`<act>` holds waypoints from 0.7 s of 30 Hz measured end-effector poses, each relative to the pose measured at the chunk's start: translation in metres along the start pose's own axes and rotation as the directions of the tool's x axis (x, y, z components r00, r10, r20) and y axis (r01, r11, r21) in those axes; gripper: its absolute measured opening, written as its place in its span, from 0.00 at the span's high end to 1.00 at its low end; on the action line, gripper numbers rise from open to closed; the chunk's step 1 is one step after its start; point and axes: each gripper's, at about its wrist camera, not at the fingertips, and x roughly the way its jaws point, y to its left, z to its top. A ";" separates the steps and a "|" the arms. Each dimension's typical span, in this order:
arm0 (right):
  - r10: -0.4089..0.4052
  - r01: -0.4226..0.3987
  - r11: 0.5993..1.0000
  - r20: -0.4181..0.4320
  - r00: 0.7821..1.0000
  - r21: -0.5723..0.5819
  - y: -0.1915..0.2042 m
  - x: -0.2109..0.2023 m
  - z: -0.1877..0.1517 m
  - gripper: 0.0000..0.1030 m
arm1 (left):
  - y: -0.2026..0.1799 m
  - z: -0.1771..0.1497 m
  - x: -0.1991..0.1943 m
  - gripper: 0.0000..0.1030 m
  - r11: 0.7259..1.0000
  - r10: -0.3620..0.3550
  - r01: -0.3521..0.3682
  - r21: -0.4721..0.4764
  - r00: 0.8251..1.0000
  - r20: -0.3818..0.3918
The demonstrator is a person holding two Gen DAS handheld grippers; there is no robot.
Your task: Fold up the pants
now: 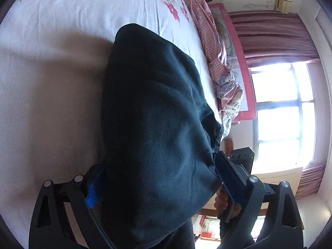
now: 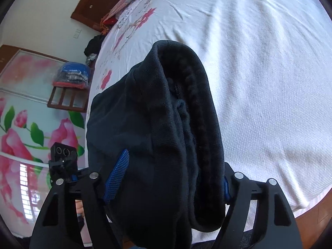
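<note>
Both tongs grip the dark pants, one at each side of the bundle. Left tongs (image 1: 157,188): jaws set wide, with thick folded fabric of the pants (image 1: 153,108) filling the gap and pressing against the blue pads (image 1: 93,188). Right tongs (image 2: 166,182): jaws likewise spread around bunched cloth, with the elastic waistband (image 2: 199,108) and fleecy lining facing the camera. Pants position: raised at the gripped end, far end draped down toward the bed (image 1: 62,41), which carries a white sheet with red flowers. Patterned pink bedding (image 1: 209,47) lies along the bed's far edge, near a curtained window (image 1: 280,112).
</note>
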 end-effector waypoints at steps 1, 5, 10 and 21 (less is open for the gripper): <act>-0.037 0.037 0.999 -0.008 0.999 -0.008 0.003 0.001 -0.001 0.38 | -0.002 0.000 0.003 0.25 0.999 0.029 -0.029 0.015 1.000 -0.009; -0.079 0.079 0.995 -0.001 0.997 -0.057 0.012 0.003 0.002 0.38 | -0.002 0.002 0.003 0.57 1.000 -0.002 0.002 0.009 1.000 -0.015; -0.059 0.059 0.998 0.000 0.998 -0.011 -0.004 0.010 0.005 0.56 | -0.003 0.005 0.015 0.59 1.000 0.013 -0.012 0.011 1.000 -0.022; -0.214 0.235 0.932 0.104 0.971 -0.275 0.081 -0.049 0.001 0.74 | -0.047 -0.001 0.012 0.77 0.997 -0.046 0.043 0.071 0.998 0.039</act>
